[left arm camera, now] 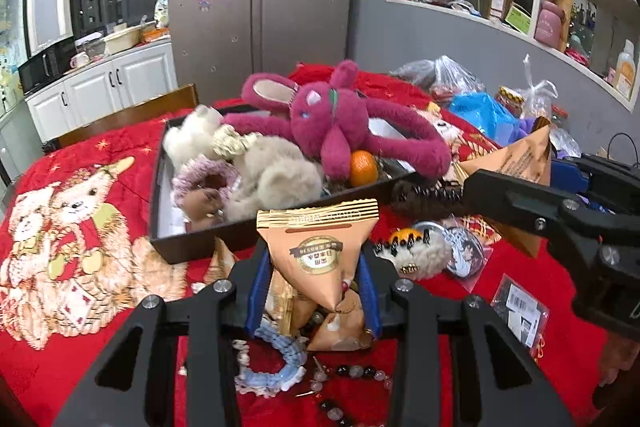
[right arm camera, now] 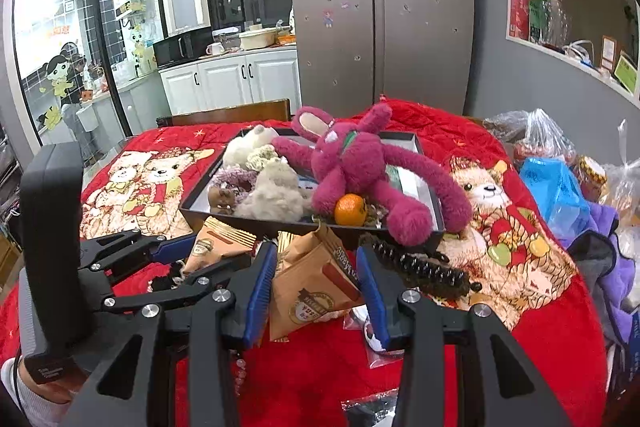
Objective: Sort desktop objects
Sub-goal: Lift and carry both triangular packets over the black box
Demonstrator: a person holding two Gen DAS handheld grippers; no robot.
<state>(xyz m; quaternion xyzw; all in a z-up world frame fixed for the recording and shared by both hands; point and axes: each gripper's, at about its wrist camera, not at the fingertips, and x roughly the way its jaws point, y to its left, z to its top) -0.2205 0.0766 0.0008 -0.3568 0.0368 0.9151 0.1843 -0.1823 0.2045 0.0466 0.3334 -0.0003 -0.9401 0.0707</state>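
Left gripper (left arm camera: 316, 287) clamped on an orange snack pouch (left arm camera: 320, 247), held at the black tray's (left arm camera: 160, 187) 6 o'clock rim. Right gripper (right arm camera: 316, 291) likewise pinches a second pouch (right arm camera: 316, 283). Both pouches appear light, crinkly, crushable; grip the sealed edge.

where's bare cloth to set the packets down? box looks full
Bare cloth left of the box, over the bear print. A smaller patch sits near the right edge, past the comb. Crowded: the box, under the plush rabbit, and the beads near the left gripper.
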